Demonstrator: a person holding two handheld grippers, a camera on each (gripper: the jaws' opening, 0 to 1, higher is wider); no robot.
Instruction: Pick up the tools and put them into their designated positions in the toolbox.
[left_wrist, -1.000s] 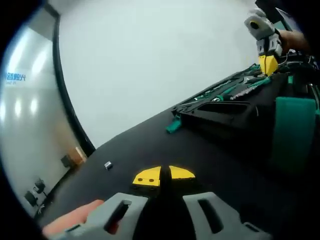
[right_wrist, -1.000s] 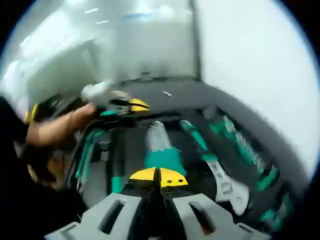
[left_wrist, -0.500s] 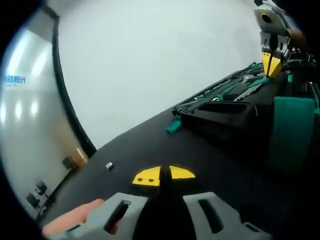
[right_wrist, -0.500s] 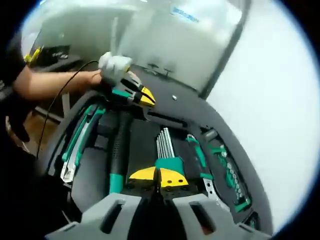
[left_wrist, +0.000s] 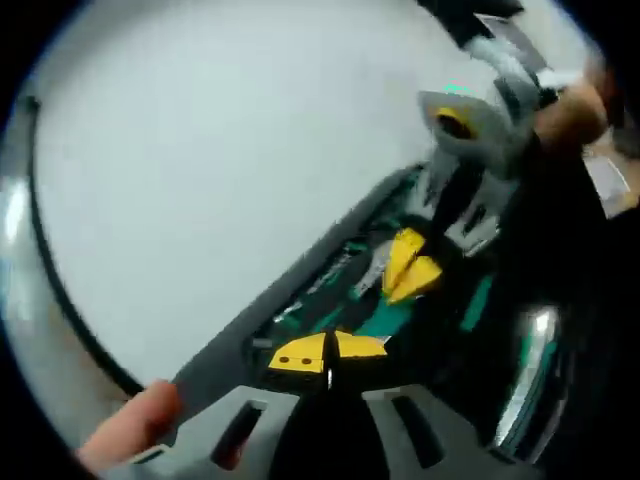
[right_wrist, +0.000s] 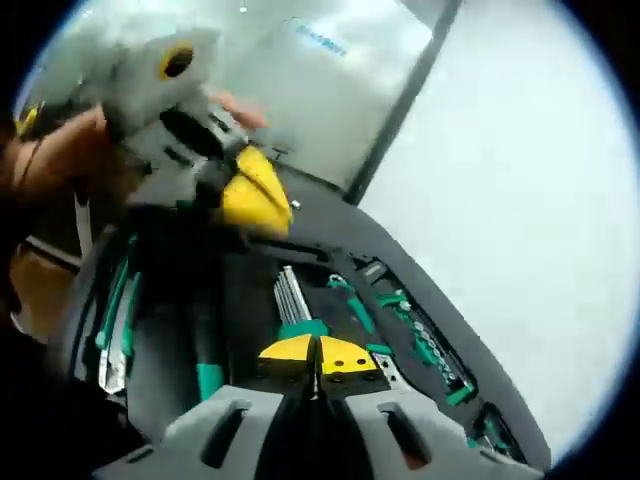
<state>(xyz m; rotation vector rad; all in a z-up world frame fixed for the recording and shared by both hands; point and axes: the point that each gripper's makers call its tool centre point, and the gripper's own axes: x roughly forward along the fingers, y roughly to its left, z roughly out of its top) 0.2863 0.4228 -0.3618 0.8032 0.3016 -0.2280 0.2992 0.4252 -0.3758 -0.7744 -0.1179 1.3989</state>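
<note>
In the left gripper view, the left claw (left_wrist: 328, 352) has its yellow tips pressed together with nothing between them. Just beyond the tips lies the open toolbox (left_wrist: 300, 300), blurred, with green-handled tools inside. Above and to the right of the tips the right claw (left_wrist: 412, 268) hangs over the toolbox, its yellow tips also closed. A fingertip (left_wrist: 130, 425) shows at the lower left beside the claw's grey body.

In the right gripper view, the right claw's yellow tips meet with nothing gripped. Directly past them a set of hex keys (right_wrist: 292, 300) in a green holder sits in the toolbox tray. To the right lies a row of sockets (right_wrist: 428, 350); to the left, a black-and-green handle (right_wrist: 207, 350). The left claw (right_wrist: 255, 195) hovers up and left, closed, over the toolbox's far edge.
</note>
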